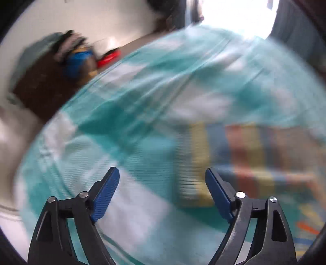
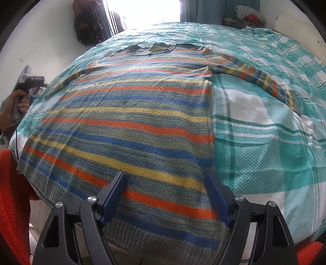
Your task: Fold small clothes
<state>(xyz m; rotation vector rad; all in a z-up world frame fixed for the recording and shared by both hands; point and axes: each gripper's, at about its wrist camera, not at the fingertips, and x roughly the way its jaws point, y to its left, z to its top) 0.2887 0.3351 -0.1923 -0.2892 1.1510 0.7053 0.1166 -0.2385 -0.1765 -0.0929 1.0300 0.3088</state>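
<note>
In the blurred left wrist view the left tool (image 1: 162, 190) gapes wide above the checked bedspread (image 1: 142, 97), while the right wrist view shows the right tool (image 2: 165, 194) wide over the striped sweater (image 2: 130, 122) lying flat on the bed.

A teal and white checked bedspread (image 2: 264, 126) covers the bed, wrinkled toward its far edge. Beyond the far right corner a heap of clothes (image 2: 249, 14) sits by the curtain (image 2: 205, 10). Dark garments (image 2: 87, 26) hang on the wall past the far left corner. Red fabric (image 2: 12, 195) lies off the near left corner
</note>
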